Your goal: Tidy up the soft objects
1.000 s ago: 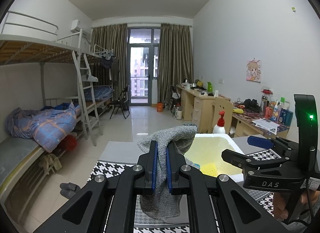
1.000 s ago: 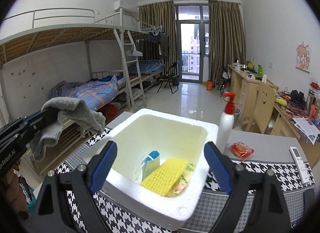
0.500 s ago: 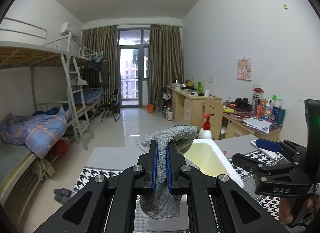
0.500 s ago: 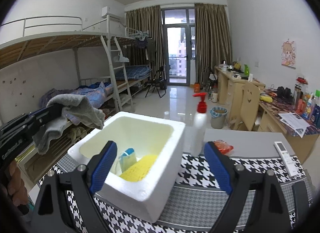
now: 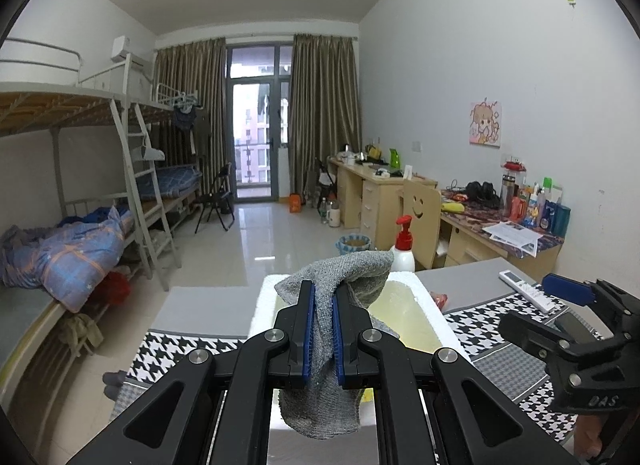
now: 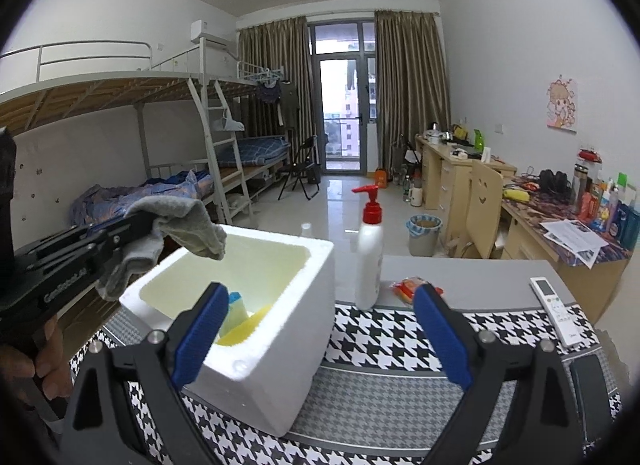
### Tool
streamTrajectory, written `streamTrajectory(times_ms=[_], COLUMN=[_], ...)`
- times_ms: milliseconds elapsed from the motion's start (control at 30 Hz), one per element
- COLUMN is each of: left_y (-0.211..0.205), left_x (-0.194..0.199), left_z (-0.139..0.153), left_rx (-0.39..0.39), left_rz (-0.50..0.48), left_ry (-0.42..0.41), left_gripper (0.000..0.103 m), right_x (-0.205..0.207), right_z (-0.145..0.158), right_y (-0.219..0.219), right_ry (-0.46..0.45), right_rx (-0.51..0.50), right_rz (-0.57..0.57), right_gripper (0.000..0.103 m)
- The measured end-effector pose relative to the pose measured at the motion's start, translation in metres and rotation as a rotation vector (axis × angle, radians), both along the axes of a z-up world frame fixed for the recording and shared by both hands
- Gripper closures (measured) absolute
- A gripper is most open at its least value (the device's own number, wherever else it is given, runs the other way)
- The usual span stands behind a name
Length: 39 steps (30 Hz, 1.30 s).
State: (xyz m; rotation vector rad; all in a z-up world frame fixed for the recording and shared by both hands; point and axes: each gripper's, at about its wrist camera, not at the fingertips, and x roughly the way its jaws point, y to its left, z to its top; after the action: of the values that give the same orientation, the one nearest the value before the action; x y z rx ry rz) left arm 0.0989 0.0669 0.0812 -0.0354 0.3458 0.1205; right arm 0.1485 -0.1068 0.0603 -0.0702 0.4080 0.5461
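My left gripper [image 5: 323, 329] is shut on a grey knitted cloth [image 5: 328, 345] and holds it in the air over the near left corner of a white foam box [image 6: 256, 305]. The cloth also shows in the right wrist view [image 6: 176, 233], draped over the left gripper's tip above the box rim. Inside the box lie a yellow sponge [image 6: 240, 331] and a blue-topped packet [image 6: 236, 305]. My right gripper [image 6: 320, 333] is open and empty, low in front of the box's near right corner.
A white pump bottle with a red top [image 6: 370, 253] stands right of the box. An orange snack packet [image 6: 408, 287] and a white remote [image 6: 554, 309] lie on the houndstooth table mat [image 6: 400, 349]. Bunk beds stand left, desks right.
Both grippers have swung to the right, so the box sits further left in the right wrist view. The left gripper still holds the cloth, now closer over the box rim.
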Motion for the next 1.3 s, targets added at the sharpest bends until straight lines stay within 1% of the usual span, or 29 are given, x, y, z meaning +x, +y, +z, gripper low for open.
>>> streamTrajectory(times_ms=[200,333,400,433,467,533,600,667,733,967,1300], left_y=[-0.006,-0.007,-0.007,-0.006,-0.005,-0.005,-0.004,-0.006,-0.007,-0.016,-0.026], left_x=[0.015,0.026,0.029,0.03,0.03,0.028,0.027,0.027,0.025,0.019,-0.005], left_z=[-0.006,-0.011,-0.014,-0.015,-0.016,-0.017,-0.018,-0.019,-0.02,-0.014,-0.009], left_rx=[-0.003,-0.01,-0.007,-0.011,-0.011,-0.009,-0.011,-0.011,-0.007,0.014,0.015], left_rz=[-0.009,-0.013,0.002,0.004,0.006,0.011,0.019,0.009,0.016,0.013,0.011], left_ry=[0.027,0.059,0.076,0.08,0.079,0.061,0.058,0.058,0.048,0.023,-0.027], left_gripper=[0.094,0.092,0.083,0.067,0.042,0.022,0.018,0.008,0.003,0.001,0.001], right_x=[0.001,0.003,0.005,0.005,0.005,0.003,0.003,0.003,0.004,-0.002,-0.016], right_z=[-0.001,-0.003,-0.004,-0.004,-0.004,-0.005,-0.007,-0.01,-0.011,-0.008,-0.007], right_y=[-0.015,-0.023,-0.027,-0.028,-0.029,-0.031,-0.033,-0.035,-0.037,-0.043,-0.051], right_ry=[-0.004,0.0,0.005,0.007,0.006,0.002,0.001,0.004,0.006,-0.011,-0.034], right_rx=[-0.001,0.0,0.008,0.014,0.017,0.02,0.022,0.023,0.027,0.031,0.041], right_rz=[-0.03,-0.048,-0.052,-0.053,-0.052,-0.053,-0.056,-0.062,-0.065,-0.073,-0.071], right_gripper=[0.007,0.007,0.007,0.007,0.007,0.007,0.007,0.007,0.007,0.007,0.007])
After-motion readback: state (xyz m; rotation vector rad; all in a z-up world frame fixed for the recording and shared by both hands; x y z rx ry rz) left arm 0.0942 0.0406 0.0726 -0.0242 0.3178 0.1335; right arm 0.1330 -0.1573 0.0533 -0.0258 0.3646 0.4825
